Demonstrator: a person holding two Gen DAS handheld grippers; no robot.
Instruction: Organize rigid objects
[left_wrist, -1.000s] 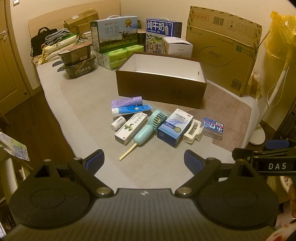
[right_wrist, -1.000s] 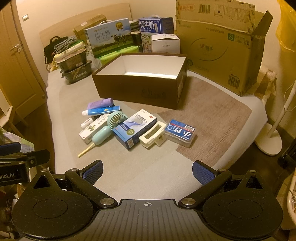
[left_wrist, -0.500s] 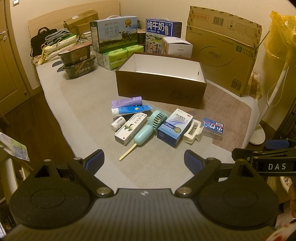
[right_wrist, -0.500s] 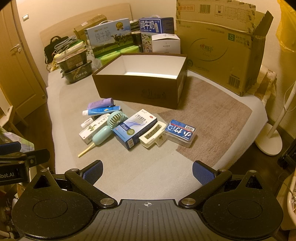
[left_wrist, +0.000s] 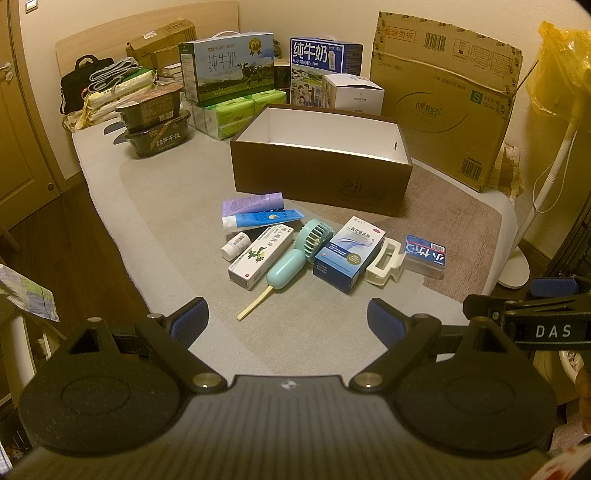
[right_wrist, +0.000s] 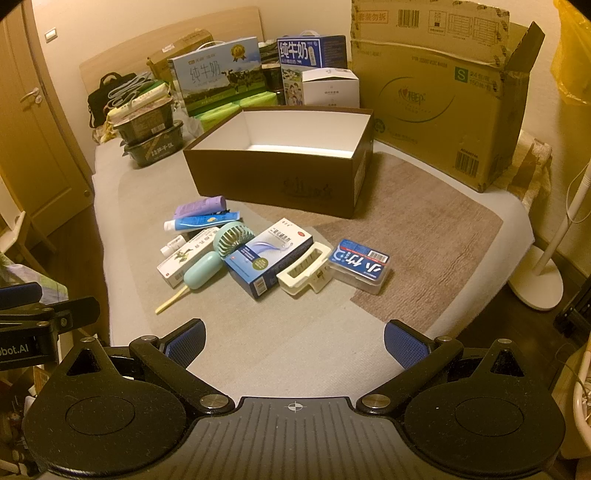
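change: none, scene matches earlier frame | left gripper (left_wrist: 286, 319): jaws wide apart, empty | right gripper (right_wrist: 293, 338): jaws wide apart, empty, above bed's near edge

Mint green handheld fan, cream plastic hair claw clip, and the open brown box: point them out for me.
Mint green handheld fan (right_wrist: 233, 238), right wrist view, round grille.
Cream plastic hair claw clip (right_wrist: 304, 267), right wrist view, toothed body.
Open brown box (left_wrist: 321, 175), left wrist view, front wall.

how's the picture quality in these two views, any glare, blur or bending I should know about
Left wrist view: warm dim yellow light, edges bend from the fisheye, the pile and the brown box look sharp, the open left tongs are softer up close. Right wrist view: same yellow cast, the box's white inside is bright but without harsh glare, corners go dark, the right tongs are open.
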